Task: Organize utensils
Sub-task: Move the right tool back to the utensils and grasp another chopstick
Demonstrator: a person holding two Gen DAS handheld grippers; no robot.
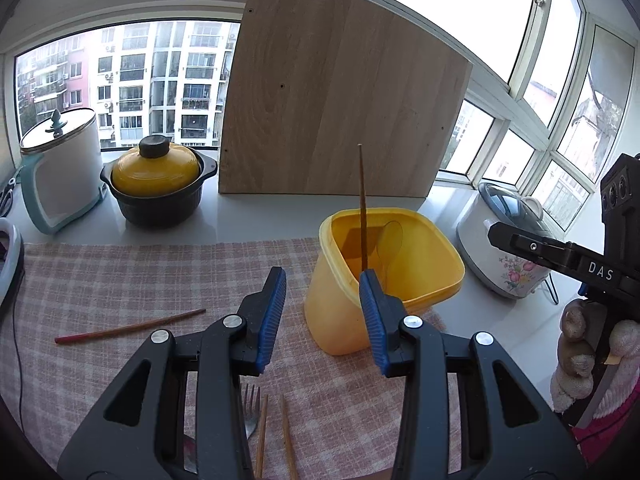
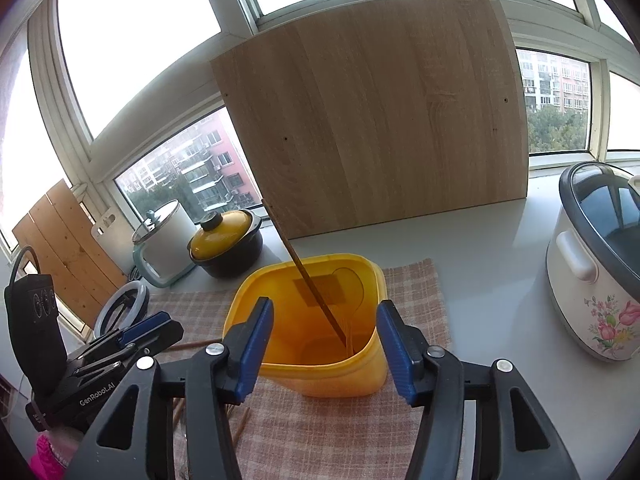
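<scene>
Chopstick leaning inside yellow tub on checked cloth, both grippers hovering agape and empty, only left view showing loose chopsticks and fork, housings reading "DAS", "GenRobot.AI".

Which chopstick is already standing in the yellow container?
The dark brown chopstick leaning upright inside the yellow container. The red-tipped chopstick lies flat on the checked cloth, and two more chopsticks lie beside the fork.

I see bright daylight flooding through the windows, blowing out the sky, while fisheye distortion bends and darkens every edge.
</scene>
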